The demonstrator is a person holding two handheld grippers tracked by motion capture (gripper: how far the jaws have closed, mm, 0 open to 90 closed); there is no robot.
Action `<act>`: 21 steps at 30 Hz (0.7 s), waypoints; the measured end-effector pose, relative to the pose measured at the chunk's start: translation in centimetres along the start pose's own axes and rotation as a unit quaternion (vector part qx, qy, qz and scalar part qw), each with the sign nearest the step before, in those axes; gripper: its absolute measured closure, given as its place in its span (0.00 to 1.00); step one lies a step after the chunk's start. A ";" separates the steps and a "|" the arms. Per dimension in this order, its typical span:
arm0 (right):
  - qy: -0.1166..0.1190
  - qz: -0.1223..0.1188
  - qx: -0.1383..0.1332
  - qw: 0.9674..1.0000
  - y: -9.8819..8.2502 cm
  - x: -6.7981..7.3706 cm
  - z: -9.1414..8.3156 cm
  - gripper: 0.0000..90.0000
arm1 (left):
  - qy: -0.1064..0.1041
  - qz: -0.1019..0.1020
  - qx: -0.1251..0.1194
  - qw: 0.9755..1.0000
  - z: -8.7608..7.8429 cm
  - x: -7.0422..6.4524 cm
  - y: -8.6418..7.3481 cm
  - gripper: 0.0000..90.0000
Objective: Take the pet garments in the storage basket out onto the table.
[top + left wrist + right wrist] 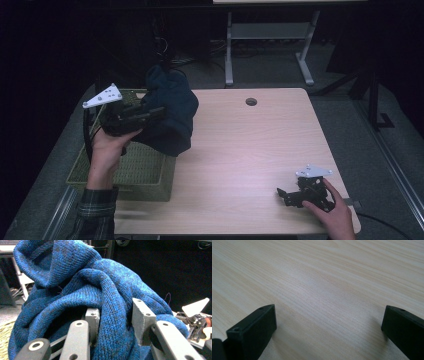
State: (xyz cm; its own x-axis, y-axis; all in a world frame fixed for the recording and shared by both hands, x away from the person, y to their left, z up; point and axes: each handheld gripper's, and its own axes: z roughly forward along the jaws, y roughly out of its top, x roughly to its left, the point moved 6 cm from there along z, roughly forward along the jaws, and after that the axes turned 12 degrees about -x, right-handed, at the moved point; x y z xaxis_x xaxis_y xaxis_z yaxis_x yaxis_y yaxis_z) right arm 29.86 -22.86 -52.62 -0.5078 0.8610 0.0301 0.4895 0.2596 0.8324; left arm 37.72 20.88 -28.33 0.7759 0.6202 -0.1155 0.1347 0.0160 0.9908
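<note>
A dark blue knitted garment (170, 112) hangs bunched above the right edge of a woven green basket (145, 172) and the table's left side. My left gripper (159, 111) is shut on a thick fold of it; in the left gripper view the knit (82, 287) is pinched between the two grey pads (141, 318). My right gripper (281, 194) rests on the table near the front right corner, held by a hand. Its black jaws stand wide apart over bare wood (324, 290) with nothing between them.
The light wooden table (250, 150) has a round cable hole (251, 102) near its far edge. The basket sits at the table's front left. A white desk frame (270, 40) stands on the grey floor behind the table.
</note>
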 end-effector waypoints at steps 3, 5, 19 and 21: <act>0.000 0.000 0.000 1.000 0.0 0.0 0.0 0.00 | -0.005 0.002 -0.001 1.000 0.4 -0.3 0.1 0.69; 0.000 0.000 0.000 1.000 0.0 0.0 0.0 0.00 | -0.012 0.003 0.000 1.000 1.0 -0.7 0.2 0.69; 0.000 0.000 0.000 1.000 0.0 0.0 0.0 0.00 | -0.051 0.007 0.000 0.999 4.2 -2.9 0.3 0.69; 0.000 0.000 0.000 1.000 0.0 0.0 0.0 0.00 | -0.055 0.009 0.002 0.998 4.8 -3.2 0.2 0.69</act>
State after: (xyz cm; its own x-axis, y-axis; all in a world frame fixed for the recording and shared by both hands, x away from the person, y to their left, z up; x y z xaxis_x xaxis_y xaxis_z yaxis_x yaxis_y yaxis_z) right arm 29.86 -22.86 -52.62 -0.5084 0.8606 0.0302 0.4899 0.2602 0.8320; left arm 38.20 15.14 -28.14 0.8417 0.5298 -0.1047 0.1218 0.0027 0.9926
